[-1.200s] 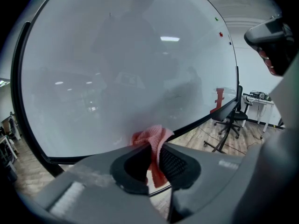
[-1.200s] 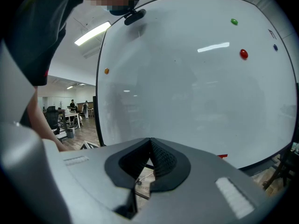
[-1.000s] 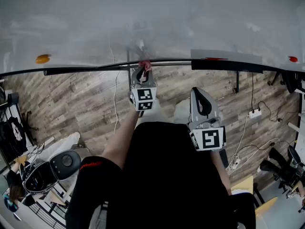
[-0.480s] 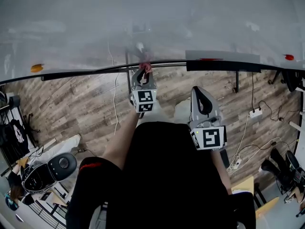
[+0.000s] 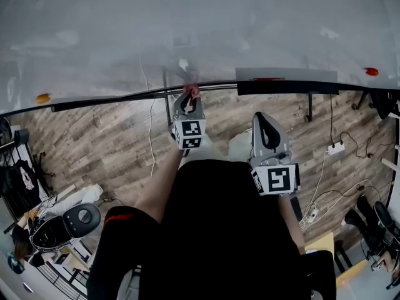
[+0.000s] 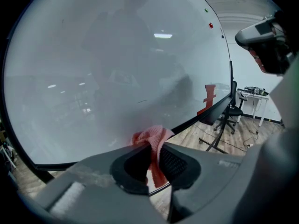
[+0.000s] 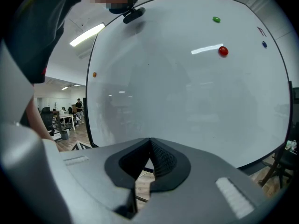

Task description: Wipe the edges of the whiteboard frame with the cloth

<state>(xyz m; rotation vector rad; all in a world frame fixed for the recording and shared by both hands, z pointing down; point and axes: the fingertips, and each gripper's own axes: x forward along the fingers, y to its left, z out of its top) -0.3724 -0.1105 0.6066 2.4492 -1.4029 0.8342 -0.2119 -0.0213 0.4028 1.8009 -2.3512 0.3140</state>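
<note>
My left hand-held gripper [image 6: 155, 149] is clenched on the pink cloth [image 6: 152, 137]. The cloth bunches out past the fingertips and a strip of it hangs down between the jaws. The bunched end presses against the whiteboard [image 5: 187, 30] at its bottom edge, right where the white surface meets the dark frame [image 5: 112, 99]. In the head view this contact sits near the middle of the board's lower edge.

My right hand-held gripper [image 7: 150, 142] is clenched with nothing in it. Its pads meet at the tips and only the board shows beyond them. It hangs lower and to the right of the left one, apart from the frame, over the wood floor [image 5: 94, 142].

A red magnet [image 7: 223, 51] and a green magnet [image 7: 216, 19] sit high on the board in the right gripper view. An orange magnet [image 5: 42, 97] sits near the lower left corner. A dark tray [image 5: 287, 86] runs along the frame to the right of the cloth.
</note>
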